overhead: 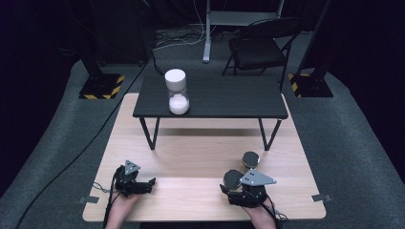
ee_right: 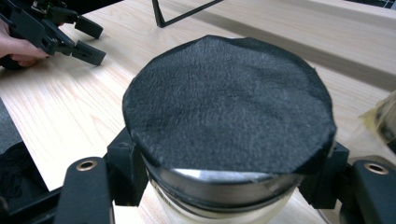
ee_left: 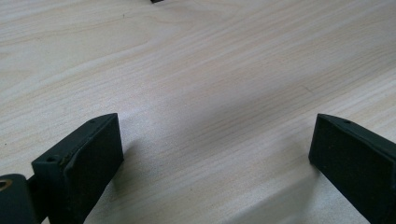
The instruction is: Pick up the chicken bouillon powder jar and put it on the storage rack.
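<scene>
A jar with a black felt-covered lid stands on the wooden table near its front right. My right gripper is shut on it, one jaw pressed on each side just below the lid; from above, the right gripper and that jar sit together. A second dark-lidded jar stands just behind it, apart. My left gripper rests at the front left, open, with bare wood between its jaws; the left gripper holds nothing.
A low black table stands on the far half of the wooden one. On its left part is a clear container with a white top and white contents. A folding chair and floor stands are beyond.
</scene>
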